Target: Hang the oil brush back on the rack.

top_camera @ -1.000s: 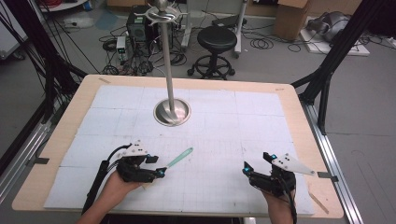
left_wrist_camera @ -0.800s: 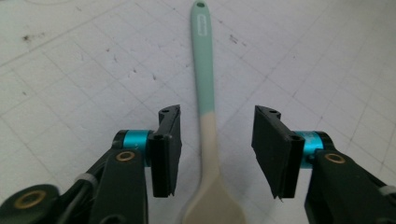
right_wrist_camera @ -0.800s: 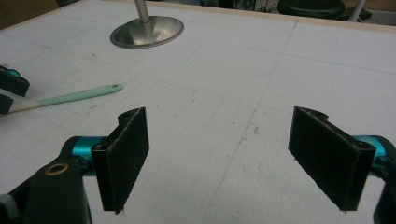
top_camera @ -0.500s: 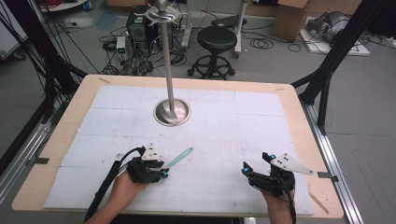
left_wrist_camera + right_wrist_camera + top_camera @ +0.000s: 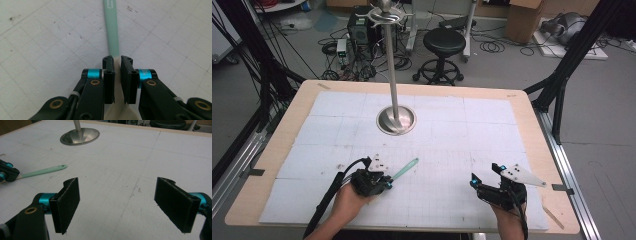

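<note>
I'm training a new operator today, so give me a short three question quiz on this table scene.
1. True or false: the right gripper has its jaws wide apart with nothing between them.
2. What lies between the jaws of the left gripper?
A. the spatula
B. a cable
C. the stand
3. Fill in: the spatula's mint green handle points away from the left gripper, roughly toward the ____.

Key:
1. True.
2. A. The jaws are closed on its pale neck, near the blade.
3. Stand, the metal pole on a round base farther back on the table.
</note>
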Demonstrator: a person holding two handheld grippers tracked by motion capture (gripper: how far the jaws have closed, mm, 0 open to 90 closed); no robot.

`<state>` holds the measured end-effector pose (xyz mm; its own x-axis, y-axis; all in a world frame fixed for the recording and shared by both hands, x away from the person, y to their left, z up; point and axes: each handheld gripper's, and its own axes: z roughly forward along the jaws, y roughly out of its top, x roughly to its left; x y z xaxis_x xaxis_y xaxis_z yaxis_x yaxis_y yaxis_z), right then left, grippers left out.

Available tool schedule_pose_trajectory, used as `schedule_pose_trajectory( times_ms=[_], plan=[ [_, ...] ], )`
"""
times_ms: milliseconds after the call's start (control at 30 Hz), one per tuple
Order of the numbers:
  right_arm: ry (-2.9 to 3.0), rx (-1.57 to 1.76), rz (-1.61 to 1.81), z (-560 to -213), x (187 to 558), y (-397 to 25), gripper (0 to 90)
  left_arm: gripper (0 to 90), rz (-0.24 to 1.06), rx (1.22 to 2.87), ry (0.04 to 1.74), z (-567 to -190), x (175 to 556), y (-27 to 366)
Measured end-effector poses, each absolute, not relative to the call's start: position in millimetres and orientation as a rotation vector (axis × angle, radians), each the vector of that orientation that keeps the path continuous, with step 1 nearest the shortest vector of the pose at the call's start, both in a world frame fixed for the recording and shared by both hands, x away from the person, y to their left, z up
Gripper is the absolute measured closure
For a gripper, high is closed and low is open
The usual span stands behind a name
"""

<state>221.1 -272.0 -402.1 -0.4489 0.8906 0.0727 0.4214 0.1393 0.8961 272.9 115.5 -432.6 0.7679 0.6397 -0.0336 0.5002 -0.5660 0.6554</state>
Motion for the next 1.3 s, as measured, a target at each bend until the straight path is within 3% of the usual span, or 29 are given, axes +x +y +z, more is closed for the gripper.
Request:
schedule_pose_trajectory(
  times_ms=[467,867,1033,1300],
  plan=[
    [1.926,1.261,1.280,-401.6,220.3,-274.8,19.5,82.4,0.261,2.267,0.846,-430.4,274.0,118.6],
    [1.929,1.260,1.291,-401.3,220.3,-273.3,19.5,82.3,0.187,2.067,0.844,-409.9,272.3,140.1],
    [1.929,1.263,1.358,-400.5,221.5,-267.6,19.4,82.2,0.214,1.979,0.805,-401.1,264.9,145.9],
    [1.997,1.190,1.544,-390.9,227.9,-227.3,19.4,82.2,0.265,1.868,0.722,-387.9,248.4,149.0]
  ],
)
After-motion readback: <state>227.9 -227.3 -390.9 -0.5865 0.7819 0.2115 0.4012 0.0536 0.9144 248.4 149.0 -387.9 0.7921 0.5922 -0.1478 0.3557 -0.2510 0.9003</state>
